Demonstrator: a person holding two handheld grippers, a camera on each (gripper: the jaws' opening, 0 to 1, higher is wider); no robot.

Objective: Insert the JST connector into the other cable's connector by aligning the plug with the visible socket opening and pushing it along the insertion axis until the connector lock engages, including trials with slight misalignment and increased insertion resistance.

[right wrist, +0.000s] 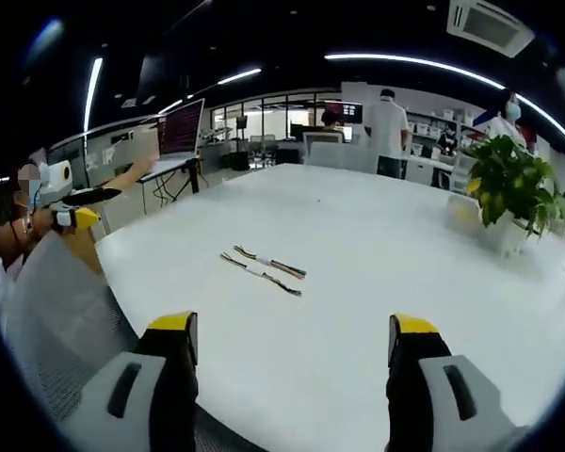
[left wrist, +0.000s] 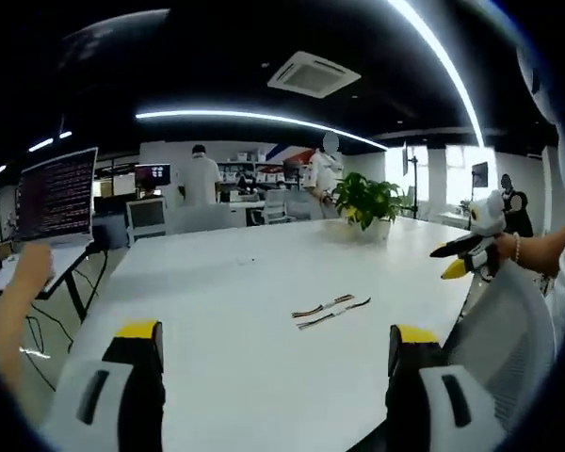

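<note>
Two thin cables (left wrist: pixel 331 309) (right wrist: pixel 264 266) lie side by side on the white table (left wrist: pixel 245 282) (right wrist: pixel 377 245), untouched. Left tool (left wrist: pixel 275 344) and right tool (right wrist: pixel 292 339) are both held level above the near table edge, well back from the cables, jaws spread wide and holding nothing. A potted plant (left wrist: pixel 367 201) (right wrist: pixel 513 188) stands at the far side.

Yellow-tipped black-and-white hand-held gripper (left wrist: pixel 275 350)
</note>
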